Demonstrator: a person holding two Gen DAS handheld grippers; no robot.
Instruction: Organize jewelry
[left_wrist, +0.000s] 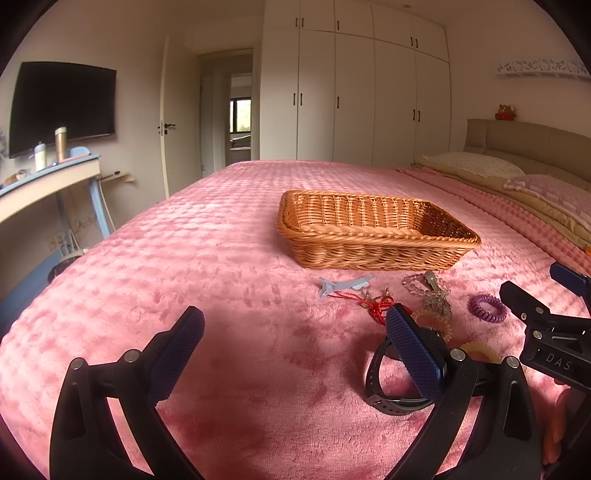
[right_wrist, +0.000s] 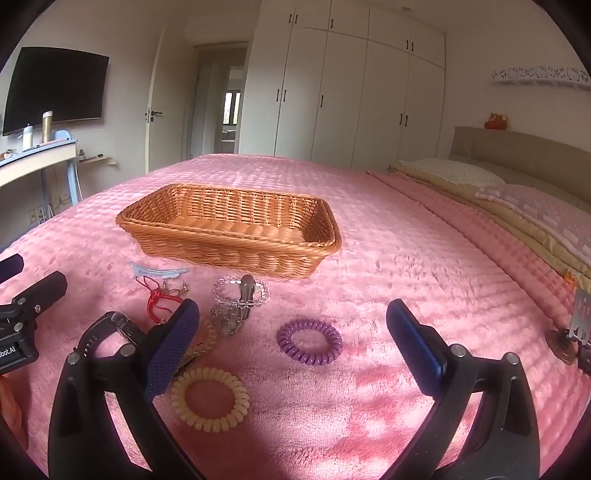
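Observation:
An empty wicker basket (left_wrist: 373, 236) (right_wrist: 229, 229) sits on the pink bed. In front of it lie a blue hair clip (right_wrist: 159, 271), a red cord with earrings (right_wrist: 159, 299), a clear bead bracelet (right_wrist: 242, 293) with a metal clip, a purple coil hair tie (right_wrist: 309, 341), a cream coil hair tie (right_wrist: 209, 398) and a black watch (left_wrist: 391, 384) (right_wrist: 107, 332). My left gripper (left_wrist: 295, 332) is open above the blanket, left of the watch. My right gripper (right_wrist: 291, 328) is open, low over the purple hair tie.
The pink blanket (left_wrist: 221, 240) covers the bed; pillows (right_wrist: 461, 173) and the headboard lie at the right. A desk (left_wrist: 48, 184) with bottles stands at the left under a wall TV. White wardrobes (left_wrist: 354, 92) stand behind.

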